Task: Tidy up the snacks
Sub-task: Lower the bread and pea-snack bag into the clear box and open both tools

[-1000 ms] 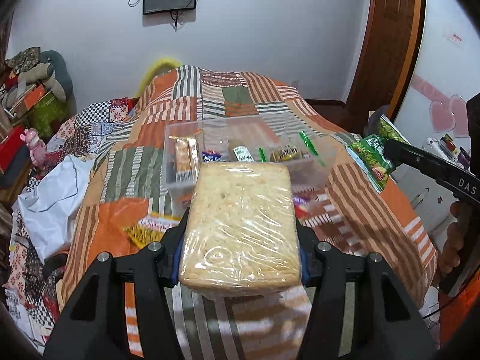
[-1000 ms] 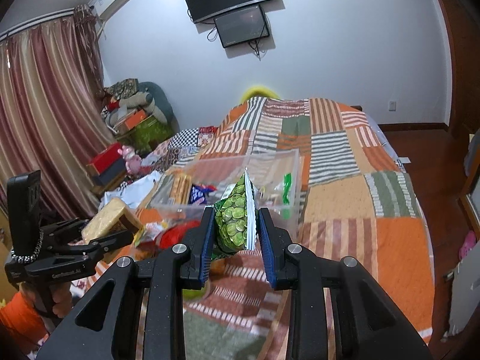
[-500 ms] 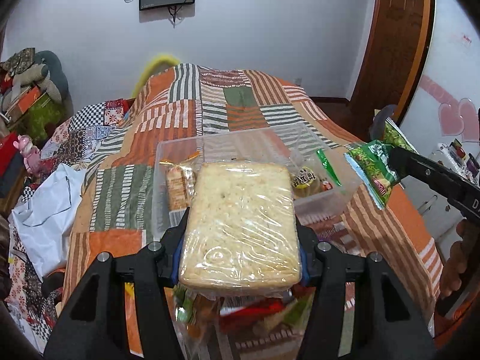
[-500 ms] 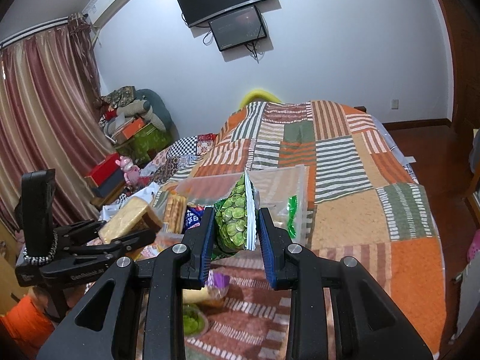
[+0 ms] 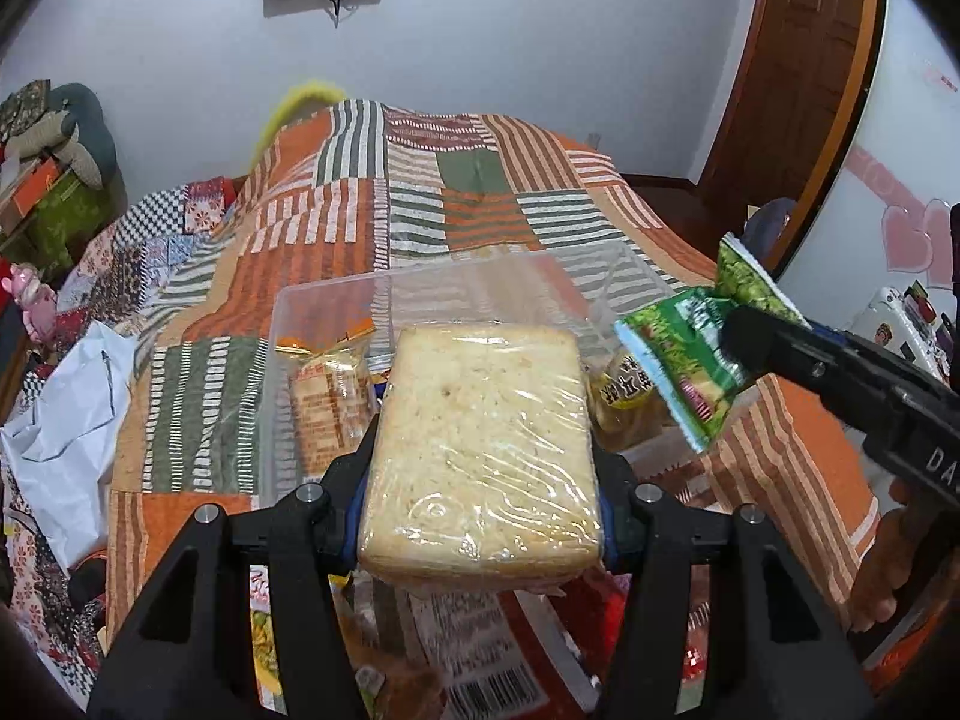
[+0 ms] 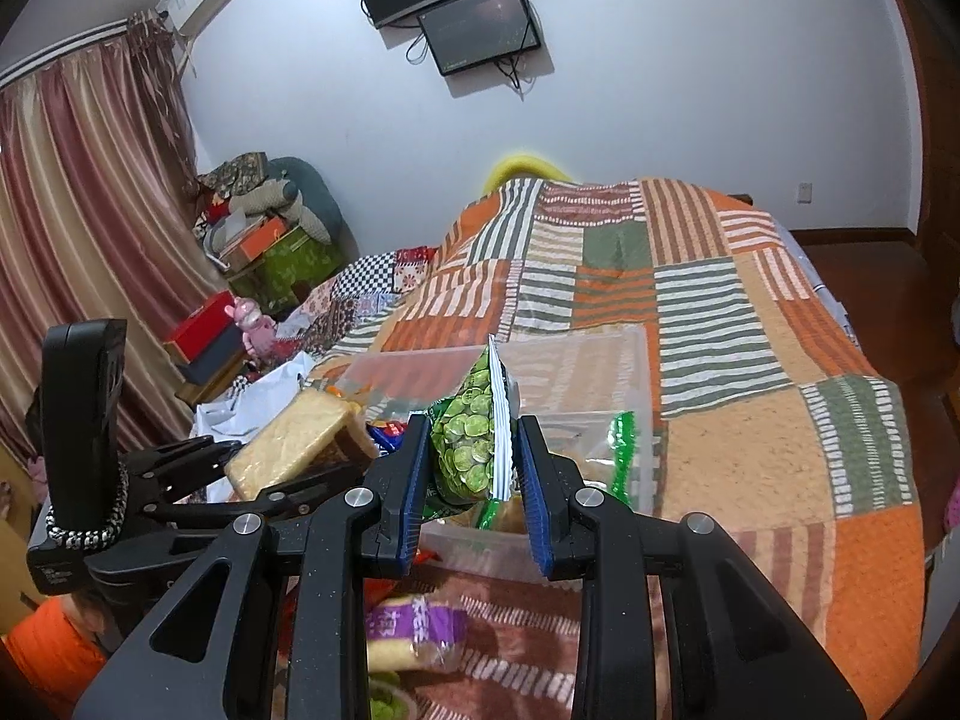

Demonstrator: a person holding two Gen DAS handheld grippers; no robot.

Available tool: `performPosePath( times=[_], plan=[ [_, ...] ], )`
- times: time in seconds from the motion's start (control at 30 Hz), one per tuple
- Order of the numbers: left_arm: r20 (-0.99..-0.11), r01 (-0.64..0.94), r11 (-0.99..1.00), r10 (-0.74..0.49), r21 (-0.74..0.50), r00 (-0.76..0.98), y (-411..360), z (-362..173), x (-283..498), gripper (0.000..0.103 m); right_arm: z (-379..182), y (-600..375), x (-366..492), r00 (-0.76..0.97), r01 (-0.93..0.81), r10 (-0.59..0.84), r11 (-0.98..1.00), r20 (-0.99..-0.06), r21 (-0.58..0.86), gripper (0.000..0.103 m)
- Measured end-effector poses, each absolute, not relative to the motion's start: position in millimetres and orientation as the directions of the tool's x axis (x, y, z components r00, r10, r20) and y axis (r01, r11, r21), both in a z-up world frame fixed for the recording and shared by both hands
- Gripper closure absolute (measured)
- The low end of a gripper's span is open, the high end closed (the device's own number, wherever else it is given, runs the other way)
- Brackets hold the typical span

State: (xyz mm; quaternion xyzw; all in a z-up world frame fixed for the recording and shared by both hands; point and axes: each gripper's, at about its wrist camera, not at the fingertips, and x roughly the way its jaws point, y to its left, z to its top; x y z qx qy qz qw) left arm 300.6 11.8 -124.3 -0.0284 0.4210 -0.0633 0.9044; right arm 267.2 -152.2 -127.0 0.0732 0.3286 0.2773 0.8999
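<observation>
The wrapped bread [image 5: 480, 450] sits flat between the jaws of the left gripper [image 5: 483, 474], which are partly open and closed against its two long sides, so the slab is held with its far end sticking out past the fingertips. The green pea bag [image 6: 471, 444] stands on edge between the jaws of the right gripper [image 6: 474, 456], which are drawn nearly together and pinch its lower part, its sealed top edge rising above the fingertips.

Just beyond both sets of jaws lies the clear bin [image 5: 324, 312] on the quilt [image 5: 420, 204]. In the left wrist view the bread covers the middle of the bin; to the left of the jaws a cracker pack [image 5: 327, 402] stands inside it, and to the right a yellow snack [image 5: 624, 390] shows under the pea bag. In the right wrist view a green packet [image 6: 618, 456] leans in the bin right of the jaws.

Below the left jaws are loose wrappers, one with a barcode label [image 5: 480, 666]. Below the right jaws lies a purple-wrapped snack [image 6: 414, 630]. A white bag [image 5: 72, 414] lies well to the left.
</observation>
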Motion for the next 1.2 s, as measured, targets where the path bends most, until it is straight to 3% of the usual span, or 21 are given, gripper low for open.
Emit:
performPosePath(
  times=[0.33, 0.7, 0.87, 0.97, 1.2],
  plan=[
    [-0.799, 0.069, 0.987, -0.156, -0.142, 0.58, 15.0, -140.2, 332.0, 0.048, -144.3, -132.0, 286.6, 0.592, -0.454, 0.52, 0.846, -0.616, 0.277, 0.077],
    [-0.813, 0.071, 0.993, -0.114, -0.09, 0.571, 7.6, -146.4, 344.6, 0.047, -160.4, -122.6, 299.0, 0.552, -0.449, 0.502, 0.852, -0.665, 0.27, 0.076],
    [-0.831, 0.051, 0.993, -0.114, -0.103, 0.545, 12.1, -152.1, 348.0, 0.037, -161.5, -123.9, 300.0, 0.549, -0.441, 0.492, 0.857, -0.676, 0.265, 0.074],
    [-0.822, 0.047, 0.987, -0.154, -0.154, 0.549, 19.6, -151.9, 343.8, 0.037, -159.7, -125.1, 298.2, 0.552, -0.441, 0.492, 0.858, -0.673, 0.265, 0.07],
    [-0.783, 0.053, 0.987, -0.152, -0.15, 0.604, 25.3, -132.1, 323.2, 0.035, -147.4, -128.3, 285.7, 0.581, -0.448, 0.476, 0.864, -0.66, 0.229, 0.066]
  ],
)
